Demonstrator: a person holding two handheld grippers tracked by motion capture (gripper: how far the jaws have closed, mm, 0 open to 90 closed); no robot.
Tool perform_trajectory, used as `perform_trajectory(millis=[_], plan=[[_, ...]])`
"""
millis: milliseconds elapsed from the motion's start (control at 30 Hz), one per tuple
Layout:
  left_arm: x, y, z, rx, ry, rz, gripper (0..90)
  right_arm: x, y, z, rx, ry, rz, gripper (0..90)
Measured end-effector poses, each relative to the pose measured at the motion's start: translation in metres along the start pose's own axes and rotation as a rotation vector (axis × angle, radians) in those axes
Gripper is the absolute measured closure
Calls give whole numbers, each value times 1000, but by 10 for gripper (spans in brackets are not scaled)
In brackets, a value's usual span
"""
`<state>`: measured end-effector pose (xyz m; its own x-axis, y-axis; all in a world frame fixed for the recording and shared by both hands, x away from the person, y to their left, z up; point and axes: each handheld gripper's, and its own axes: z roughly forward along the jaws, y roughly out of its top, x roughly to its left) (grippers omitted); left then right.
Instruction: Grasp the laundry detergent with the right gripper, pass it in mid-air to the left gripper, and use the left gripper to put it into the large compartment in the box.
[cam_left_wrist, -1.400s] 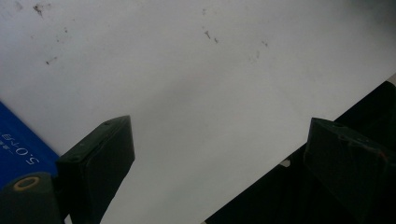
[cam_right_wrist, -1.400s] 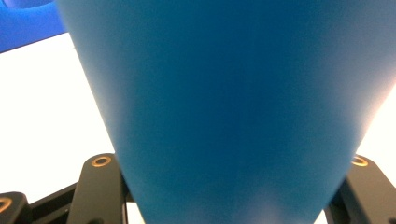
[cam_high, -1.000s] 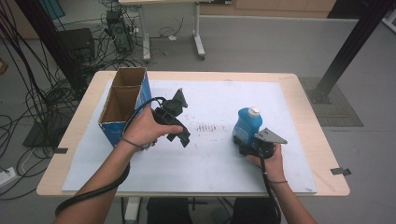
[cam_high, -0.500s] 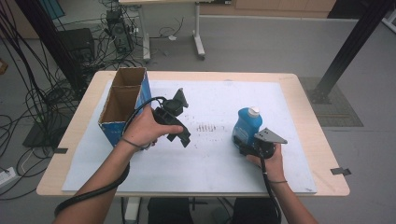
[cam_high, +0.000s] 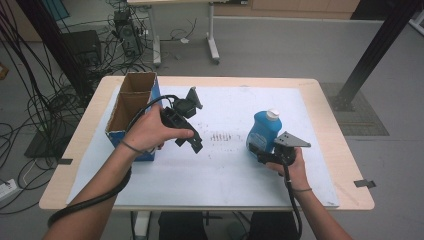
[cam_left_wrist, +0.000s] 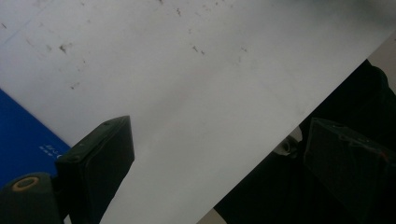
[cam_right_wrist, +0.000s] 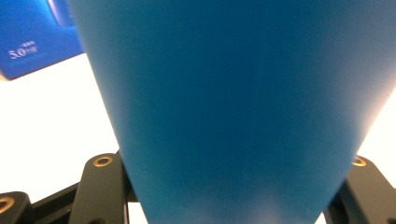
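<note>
On the right half of the white sheet (cam_high: 235, 165) that covers the table (cam_high: 345, 165), a blue bottle (cam_high: 263, 131) with a white cap (cam_high: 272, 114) stands upright. The right gripper (cam_high: 258, 151) grips it low on its body: in the right gripper view the blue plastic presses close between the two black jaws, one against each flank, so the tool is clenched on the bottle. The person's right hand (cam_high: 292, 165) holds the gripper from the near side, and a grey three-cornered plate (cam_high: 291, 140) sits on top of it, just beside the bottle. A black cable runs from it down along the forearm.

Faint dark marks (cam_high: 220, 136) dot the sheet between the two hands.

To the left, the left hand (cam_high: 150, 131) holds the left gripper (cam_high: 196, 145) above the sheet, tilted, with its jaws aimed down and toward the near edge. In the left gripper view the two black jaws stand wide apart with nothing between them, only the bare white sheet and the table's edge beyond, so this tool is released. Its cable loops over the hand and trails down past the forearm.

A long cardboard box (cam_high: 131, 111) with blue sides lies at the left of the table, open at the top, just beside the left hand. Grey floor (cam_high: 280, 55) surrounds the table, with tangled black cables (cam_high: 35, 105) at the left and a desk's legs (cam_high: 212, 42) at the far side.
</note>
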<state>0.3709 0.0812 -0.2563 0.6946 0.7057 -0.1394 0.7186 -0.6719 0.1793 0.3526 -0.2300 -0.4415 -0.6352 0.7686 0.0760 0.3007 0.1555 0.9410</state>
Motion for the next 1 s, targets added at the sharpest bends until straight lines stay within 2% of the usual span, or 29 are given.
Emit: perform_trajectory(millis=[100, 200, 267, 300, 333, 400, 433, 533, 567, 700, 767, 833, 933, 967, 1000], plan=[[-2, 1, -5, -1, -10, 20, 88, 0, 5, -1, 5, 25, -7, 391], [-7, 2, -13, 0, 1, 53, 88, 0, 13, -2, 14, 57, -24, 392], [-11, 3, -21, -4, 7, 85, 88, -1, 19, -3, 14, 110, -7, 391], [-11, 3, -21, -4, 7, 85, 89, -1, 22, -4, 14, 129, -7, 391], [-15, 3, -26, -7, 5, 112, 90, 0, 25, -4, 15, 149, -12, 391], [-19, 4, -32, -11, 11, 135, 89, 0, 31, -6, 18, 198, -9, 391], [-19, 4, -32, -11, 11, 135, 89, 0, 31, -6, 18, 198, -9, 391], [-25, 4, -42, -12, 15, 164, 89, 1, 44, -9, 17, 265, -12, 391], [-25, 4, -42, -12, 15, 164, 89, 1, 44, -9, 17, 265, -12, 391], [-26, 3, -51, -16, 11, 186, 89, 5, 59, -14, 22, 320, -35, 391], [-26, 3, -55, -14, 8, 198, 89, 5, 61, -15, 21, 327, -36, 391], [-26, 2, -57, -11, 19, 221, 89, 7, 65, -16, 29, 359, -44, 391], [-26, 2, -61, -9, 5, 247, 90, 10, 68, -16, 39, 392, -56, 391], [-28, 2, -63, -9, 9, 275, 91, 11, 71, -16, 43, 414, -62, 391], [-28, 2, -63, -9, 9, 275, 91, 11, 71, -16, 43, 414, -62, 391]])
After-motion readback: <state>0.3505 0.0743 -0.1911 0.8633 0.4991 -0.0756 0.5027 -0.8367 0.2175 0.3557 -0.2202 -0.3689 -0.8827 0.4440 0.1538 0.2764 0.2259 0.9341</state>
